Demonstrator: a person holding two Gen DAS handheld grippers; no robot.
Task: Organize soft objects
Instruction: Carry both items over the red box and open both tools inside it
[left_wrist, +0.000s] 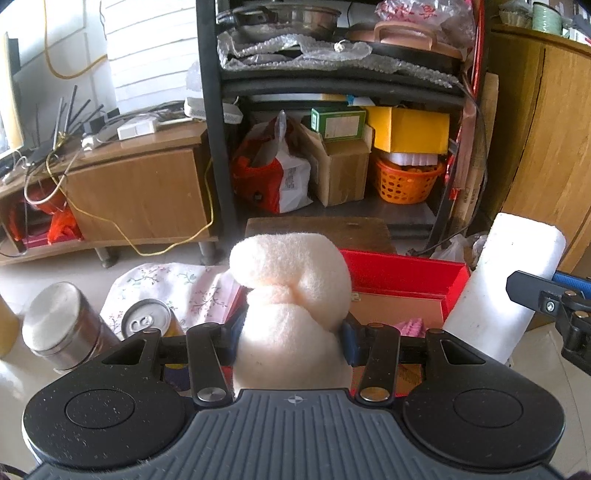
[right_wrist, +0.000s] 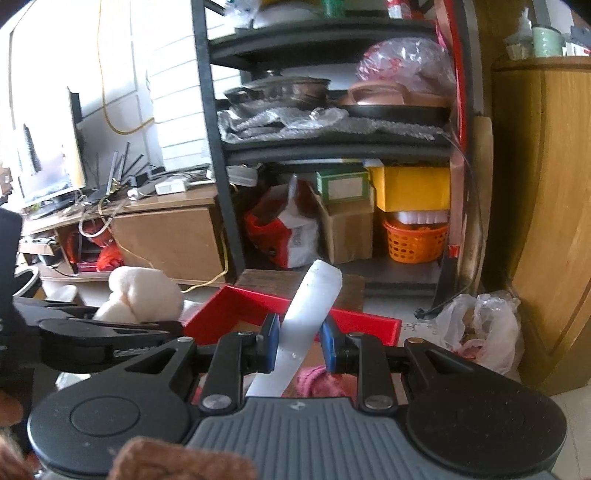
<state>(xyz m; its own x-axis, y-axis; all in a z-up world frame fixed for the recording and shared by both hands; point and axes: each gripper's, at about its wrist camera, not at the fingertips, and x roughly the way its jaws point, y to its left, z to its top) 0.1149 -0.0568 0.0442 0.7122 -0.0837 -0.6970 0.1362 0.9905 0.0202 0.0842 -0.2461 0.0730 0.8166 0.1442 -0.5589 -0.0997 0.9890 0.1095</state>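
Note:
My left gripper (left_wrist: 291, 336) is shut on a cream, fluffy soft sponge (left_wrist: 291, 280), which bulges above the blue pads. It holds the sponge above the left end of a red open box (left_wrist: 402, 277). The same sponge (right_wrist: 144, 291) shows at the left in the right wrist view. My right gripper (right_wrist: 301, 345) is shut on a white foam block (right_wrist: 308, 317), tilted up to the right, over the red box (right_wrist: 369, 325). The foam block (left_wrist: 506, 284) also shows at the right in the left wrist view. A pink soft thing (right_wrist: 321, 380) lies in the box under my right gripper.
A steel canister (left_wrist: 62, 325) and a drink can (left_wrist: 147, 321) stand at the left on a floral cloth (left_wrist: 184, 288). A wooden stool (left_wrist: 321, 229) stands behind the box. A black shelf rack (left_wrist: 332, 147), a low TV cabinet (left_wrist: 129, 192), a wooden cupboard (left_wrist: 546, 147) and a plastic bag (right_wrist: 480, 328) surround the spot.

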